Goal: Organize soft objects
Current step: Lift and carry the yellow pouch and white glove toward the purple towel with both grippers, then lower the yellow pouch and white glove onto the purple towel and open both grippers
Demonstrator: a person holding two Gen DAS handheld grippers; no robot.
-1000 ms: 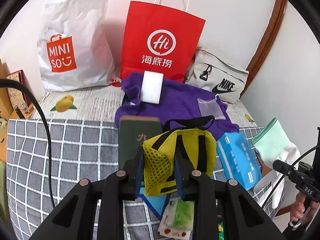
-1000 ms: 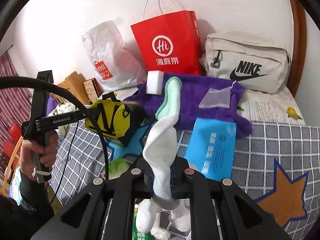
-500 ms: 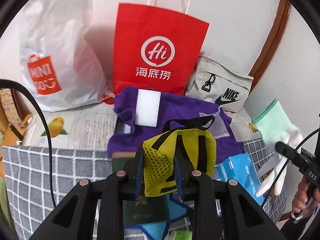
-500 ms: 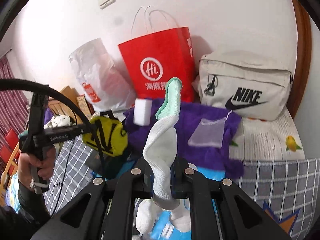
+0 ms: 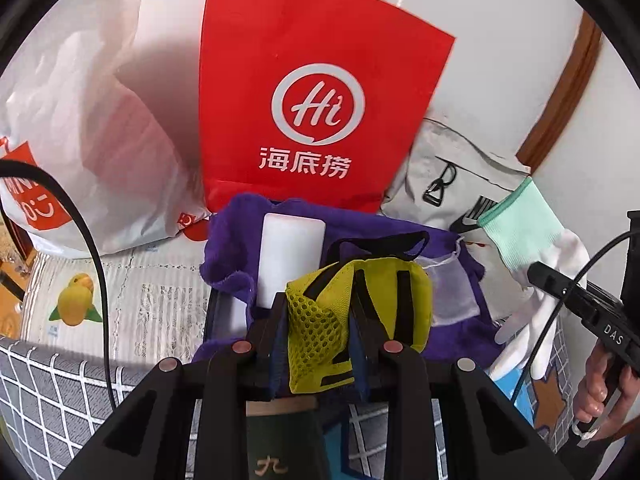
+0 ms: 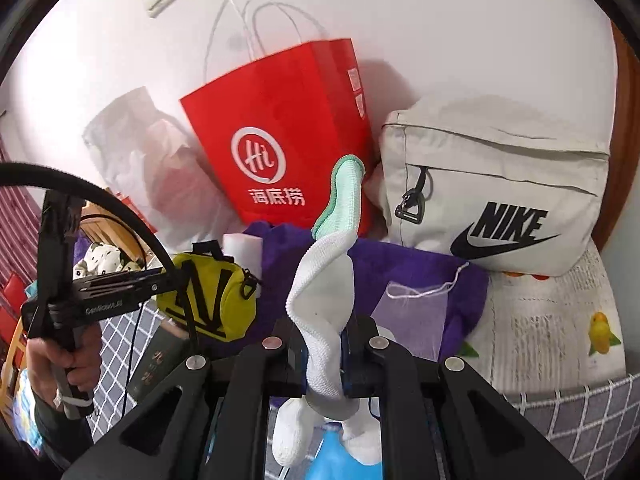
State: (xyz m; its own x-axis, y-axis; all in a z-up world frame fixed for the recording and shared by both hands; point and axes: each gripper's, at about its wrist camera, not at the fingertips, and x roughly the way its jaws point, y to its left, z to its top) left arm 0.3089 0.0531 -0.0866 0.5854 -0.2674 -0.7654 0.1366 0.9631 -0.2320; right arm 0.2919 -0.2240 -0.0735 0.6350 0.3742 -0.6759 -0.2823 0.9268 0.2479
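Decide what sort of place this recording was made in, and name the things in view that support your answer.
Probably a bedroom in a home: a checked grey blanket over a fruit-print sheet suggests a bed, with a red paper shopping bag and beige Nike bag leaning against the wall.

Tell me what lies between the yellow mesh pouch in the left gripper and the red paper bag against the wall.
In the left wrist view, a crumpled purple towel with a white foam block on it lies between the yellow mesh pouch and the red paper bag.

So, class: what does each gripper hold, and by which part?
The left gripper pinches the yellow pouch by its mesh side. The right gripper clamps the white glove across its palm, cuff up, fingers hanging below.
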